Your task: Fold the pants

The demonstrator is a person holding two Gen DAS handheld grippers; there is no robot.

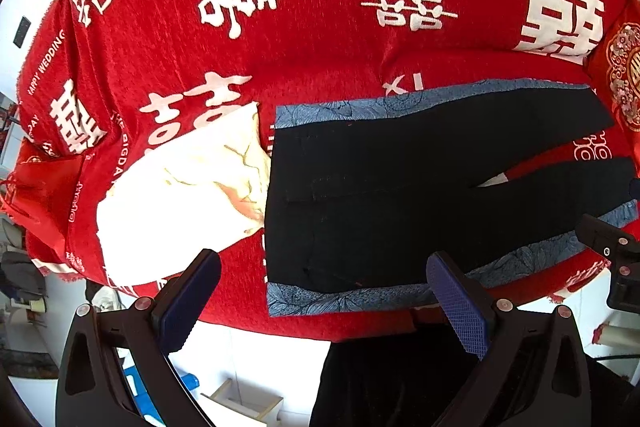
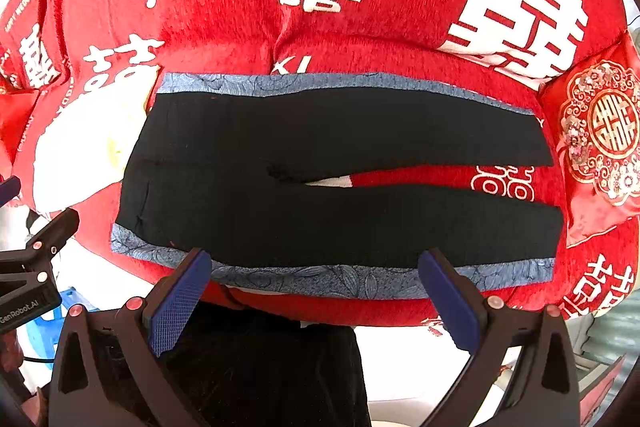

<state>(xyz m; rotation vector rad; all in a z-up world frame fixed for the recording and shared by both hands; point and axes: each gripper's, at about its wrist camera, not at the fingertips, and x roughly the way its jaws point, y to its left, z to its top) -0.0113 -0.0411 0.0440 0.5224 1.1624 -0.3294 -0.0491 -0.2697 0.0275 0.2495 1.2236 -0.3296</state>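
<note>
Pants (image 2: 320,187) lie flat just beyond both spread tools (image 1: 324,291) (image 2: 316,287), seemingly untouched.

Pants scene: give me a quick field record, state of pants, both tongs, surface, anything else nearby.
pants: black pants with blue patterned side stripes, spread flat, unfolded, legs apart
waist end: toward the white cloth
surface: red blanket with white characters
left tongs: left tongs open, empty, near the waist edge
right tongs: right tongs open, empty, at near side stripe
other: red cushion beyond the leg ends

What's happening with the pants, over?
Left gripper and right gripper open, holding nothing. Pants flat, unfolded, legs apart. White cloth touching waistband.
</note>
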